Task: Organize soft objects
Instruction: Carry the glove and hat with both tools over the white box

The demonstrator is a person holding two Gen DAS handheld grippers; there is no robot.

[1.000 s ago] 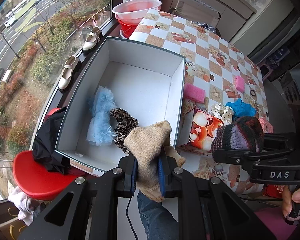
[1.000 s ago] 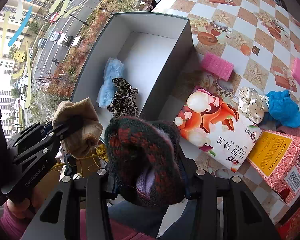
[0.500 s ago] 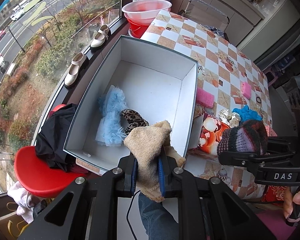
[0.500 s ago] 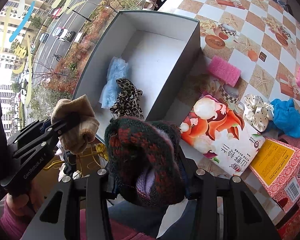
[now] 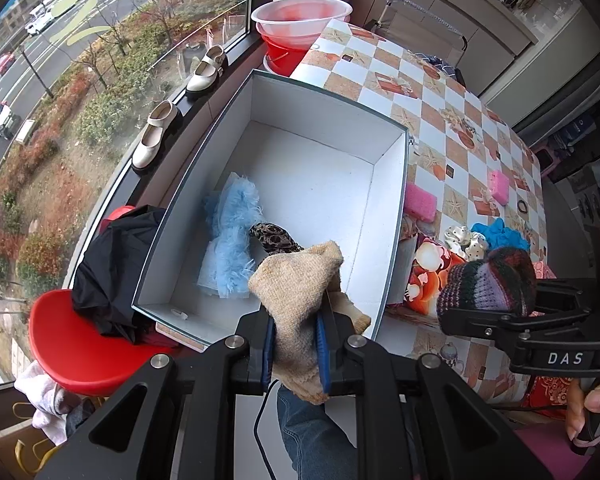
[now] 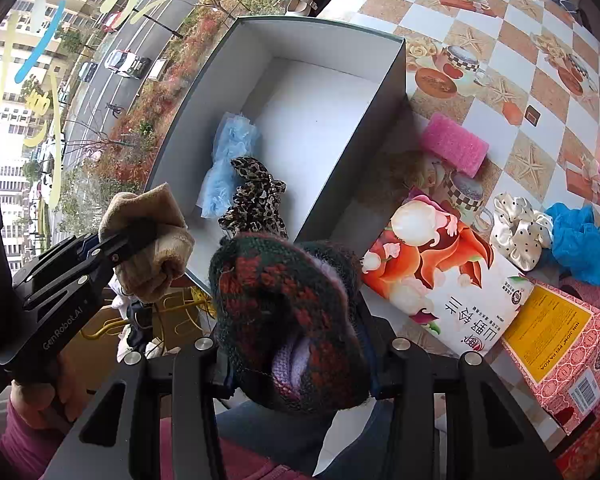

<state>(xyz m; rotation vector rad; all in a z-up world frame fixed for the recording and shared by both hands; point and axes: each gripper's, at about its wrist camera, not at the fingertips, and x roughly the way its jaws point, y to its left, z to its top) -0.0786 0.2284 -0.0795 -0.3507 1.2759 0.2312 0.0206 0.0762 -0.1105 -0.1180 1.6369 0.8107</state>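
From the left wrist we see our left gripper (image 5: 296, 350) clamped on a tan sock (image 5: 300, 292), its blue pads pressing both sides, held over the near end of the open box (image 5: 400, 184). Inside the box lie a blue fluffy piece (image 5: 230, 240) and, touching it, a leopard scrunchie (image 5: 274, 236). To the right, our right gripper (image 5: 496, 312) grips a striped knit piece (image 5: 488, 282) above the table (image 5: 432, 92). On the table we see a pink sponge (image 5: 420, 202) just beside the box wall.

From the right wrist, the knit piece (image 6: 288, 320) fills the right gripper's (image 6: 296, 364) jaws, which are closed on it. Our left gripper (image 6: 128, 240) holds the sock (image 6: 150, 236) near the box (image 6: 380, 128) corner. On the table (image 6: 500, 60) we see the sponge (image 6: 454, 148), a printed pack (image 6: 432, 276), a white scrunchie (image 6: 518, 232) and a blue cloth (image 6: 580, 244) touching it.
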